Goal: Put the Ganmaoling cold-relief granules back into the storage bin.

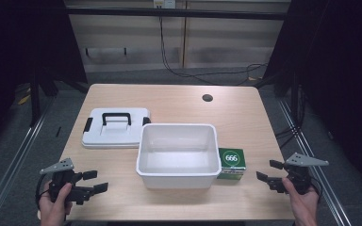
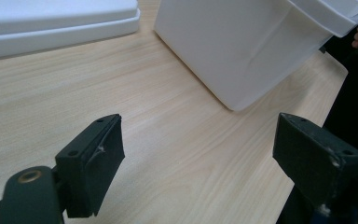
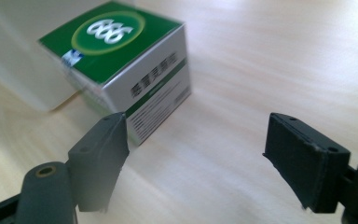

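Nothing started afaict: my left gripper [image 1: 95, 181] & right gripper [image 1: 270, 171] fingers spread, empty; green box [image 1: 231, 163] sits outside the bin [image 1: 178, 149], lid [image 1: 115, 127] off.

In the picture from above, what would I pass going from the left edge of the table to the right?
Left tool → white lid with a black handle → open white bin → green box marked 666 → right tool.

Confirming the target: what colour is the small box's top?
Green, with white "666" in a ringed oval, on the small cardboard box; clearest in the right gripper view.
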Available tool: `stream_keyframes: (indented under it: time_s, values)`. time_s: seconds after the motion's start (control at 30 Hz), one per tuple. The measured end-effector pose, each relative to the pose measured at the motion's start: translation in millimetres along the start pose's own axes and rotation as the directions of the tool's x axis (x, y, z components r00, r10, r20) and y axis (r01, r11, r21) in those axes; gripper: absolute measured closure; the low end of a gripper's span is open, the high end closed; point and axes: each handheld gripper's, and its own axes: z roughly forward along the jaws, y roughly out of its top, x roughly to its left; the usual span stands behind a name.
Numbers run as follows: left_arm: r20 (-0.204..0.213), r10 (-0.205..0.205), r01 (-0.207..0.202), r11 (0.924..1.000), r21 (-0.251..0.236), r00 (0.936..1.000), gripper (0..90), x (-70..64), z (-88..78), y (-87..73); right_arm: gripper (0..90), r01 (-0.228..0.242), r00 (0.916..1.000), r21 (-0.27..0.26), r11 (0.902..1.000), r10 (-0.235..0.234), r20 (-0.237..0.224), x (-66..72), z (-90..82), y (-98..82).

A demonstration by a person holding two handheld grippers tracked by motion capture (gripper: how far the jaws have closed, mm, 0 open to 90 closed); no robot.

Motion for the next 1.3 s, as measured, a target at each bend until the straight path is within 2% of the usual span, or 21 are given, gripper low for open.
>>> stream_keyframes:
  time_s: [0.07, 0.3, 0.4, 0.6, 0.67, 0.8, 0.87, 0.97, 1.0, 1.03, 1.13, 1.3]
  values:
    - [0.0, 0.0, 0.0, 1.0, -0.002, 1.0, 16.3, -0.1, -0.4, 0.0, 21.0, 0.007, 1.0, -0.04, 0.9992, -0.007, 0.004, -0.4, -3.1, 1.3]
    - [0.009, -0.001, 0.001, 1.0, 0.003, 1.0, 16.3, 0.4, 0.4, -0.1, 20.9, 0.061, 0.9978, -0.029, 0.9977, -0.06, 0.028, 2.5, -2.8, 4.5]
    - [0.007, 0.001, -0.001, 1.0, 0.004, 1.0, 16.3, 1.2, 0.3, -0.3, 20.7, 0.033, 0.9994, -0.023, 0.9992, -0.033, -0.006, 3.9, -1.2, 6.4]
    - [0.01, 0.002, -0.002, 1.0, 0.005, 1.0, 16.2, 0.2, 0.7, -0.3, 13.7, 0.042, 0.9973, -0.025, 0.9988, -0.043, -0.06, 9.8, 1.7, 7.9]
    - [0.01, 0.009, -0.009, 0.9999, 0.006, 0.9999, 16.2, -0.6, 1.2, -0.1, 13.7, 0.057, 0.9956, -0.03, 0.9979, -0.059, -0.073, 10.3, 2.3, 8.1]
    - [0.015, 0.007, -0.007, 1.0, -0.001, 0.9999, 16.1, -0.4, -0.2, -0.4, 13.4, 0.082, 0.9942, -0.005, 0.9966, -0.082, -0.07, 13.1, 2.1, 9.1]
    - [0.014, 0.007, -0.007, 1.0, 0.006, 0.9999, 16.2, 0.2, 0.6, -1.0, 13.4, 0.108, 0.9912, -0.015, 0.9941, -0.109, -0.076, 14.8, 0.8, 10.8]
    - [0.01, 0.005, -0.005, 1.0, 0.001, 0.9999, 16.1, -0.1, 0.6, -0.5, 13.4, 0.117, 0.9899, -0.028, 0.9927, -0.119, -0.078, 15.4, -1.0, 13.2]
    - [0.011, 0.005, -0.005, 1.0, 0.002, 0.9999, 16.1, -0.5, 0.5, -0.7, 13.1, 0.145, 0.9881, -0.02, 0.9892, -0.146, -0.05, 16.0, -2.9, 18.0]
    - [0.009, 0.005, -0.005, 1.0, 0.002, 0.9999, 16.2, -0.6, 0.6, -0.7, 12.9, 0.149, 0.9879, -0.019, 0.9886, -0.15, -0.04, 16.2, -3.2, 19.7]
    - [0.011, 0.001, -0.001, 1.0, 0.007, 0.9999, 16.2, -0.1, 1.6, -1.0, 13.2, 0.168, 0.9825, -0.026, 0.9855, -0.17, -0.077, 18.5, -4.8, 26.5]
    - [0.012, 0.003, -0.003, 0.9999, 0.011, 0.9999, 16.2, -0.4, 2.1, -1.2, 13.4, 0.195, 0.9778, -0.007, 0.9807, -0.195, -0.075, 23.7, -6.7, 41.7]
